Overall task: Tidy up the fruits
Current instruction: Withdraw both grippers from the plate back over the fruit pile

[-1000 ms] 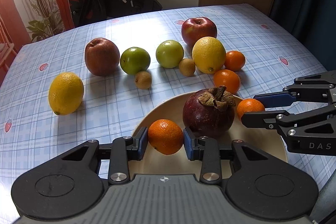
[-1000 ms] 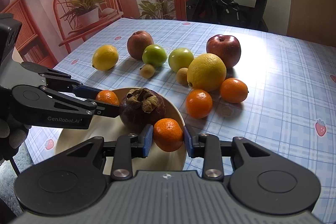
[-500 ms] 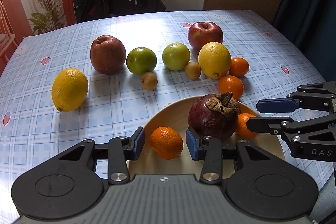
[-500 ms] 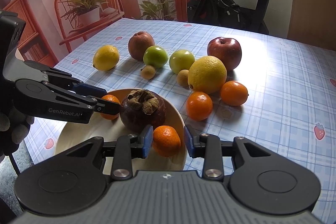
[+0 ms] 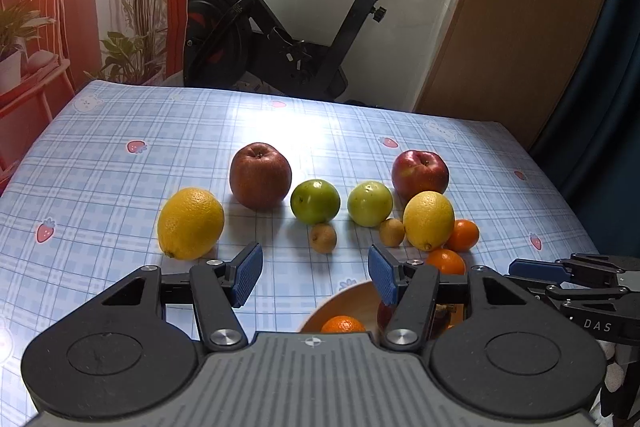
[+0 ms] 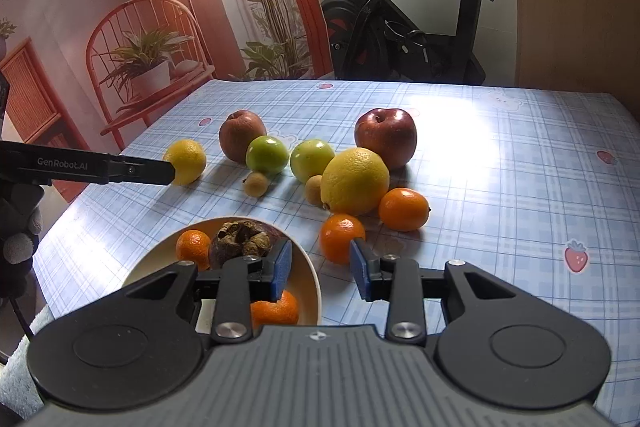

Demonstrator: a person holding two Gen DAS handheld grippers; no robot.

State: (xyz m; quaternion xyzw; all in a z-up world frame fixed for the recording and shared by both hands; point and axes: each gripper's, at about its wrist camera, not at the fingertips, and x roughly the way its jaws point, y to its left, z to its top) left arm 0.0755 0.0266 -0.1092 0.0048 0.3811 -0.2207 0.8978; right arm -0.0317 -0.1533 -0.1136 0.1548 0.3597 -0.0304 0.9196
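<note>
Both empty: the left gripper [image 5: 315,269] is opening, the right gripper [image 6: 316,269] narrowly parted, because their small orange mandarins [image 6: 274,308] already lie inside the round beige bowl [image 6: 310,277].

The table [image 5: 120,187] is viewed steeply from its near edge by both wrist cameras, left and right; the fruit row and plate [image 6: 312,291] are shared.

Left claw [image 5: 315,274]: jaws opening, blue pads well apart, nothing between them, pointing downward at a slant. Right claw [image 6: 318,269]: jaws parted, blue pads gripping nothing, likewise angled downward. A gloved hand [image 6: 18,223] shows at the near left edge of the right wrist view, behind the left claw.
</note>
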